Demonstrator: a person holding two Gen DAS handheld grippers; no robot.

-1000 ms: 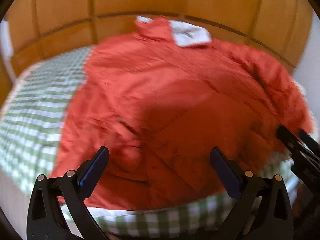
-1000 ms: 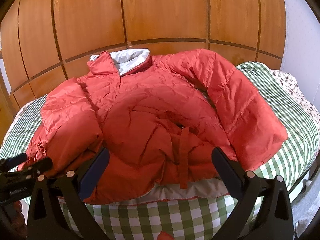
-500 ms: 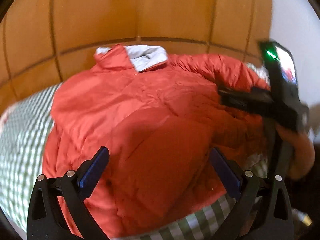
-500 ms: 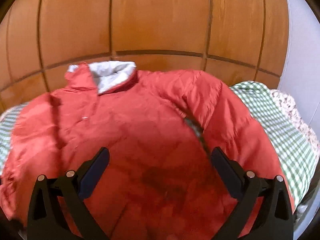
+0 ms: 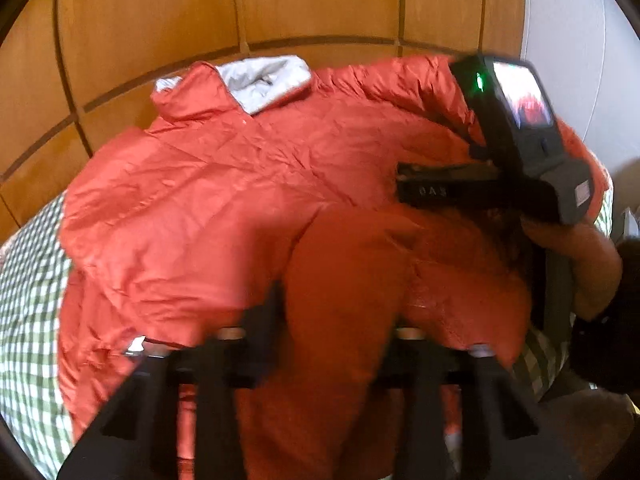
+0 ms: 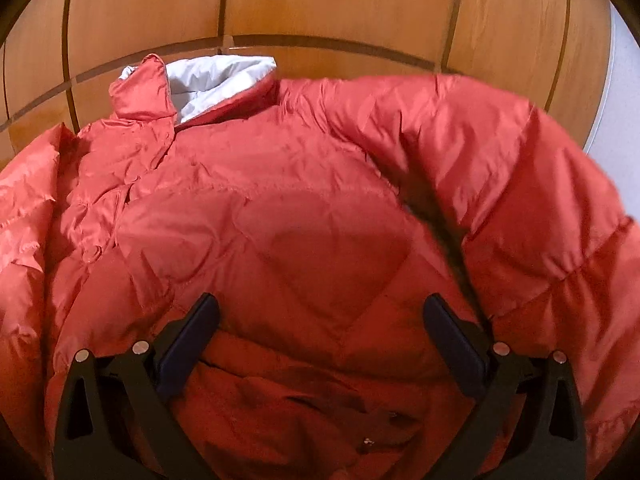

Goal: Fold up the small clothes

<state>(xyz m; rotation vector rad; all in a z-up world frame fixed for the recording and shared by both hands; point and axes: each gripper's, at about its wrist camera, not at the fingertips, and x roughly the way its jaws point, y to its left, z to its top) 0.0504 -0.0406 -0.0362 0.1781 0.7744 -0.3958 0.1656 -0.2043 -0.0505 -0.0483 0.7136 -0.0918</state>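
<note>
My left gripper is closing on a puffy fold of the red jacket spread across the checked bed; my right gripper hangs open over it. That slick padding could squirt out, leaving me only a thin pinch.

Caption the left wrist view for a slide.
Left gripper closing on a fold of the red puffer jacket spread on a green checked bed, right gripper reaching in.

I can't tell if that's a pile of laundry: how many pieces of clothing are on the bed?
1: a red puffer jacket spread across the green checked bed cover, collar toward the wooden panelling. Anything beneath it would be hidden.
</note>
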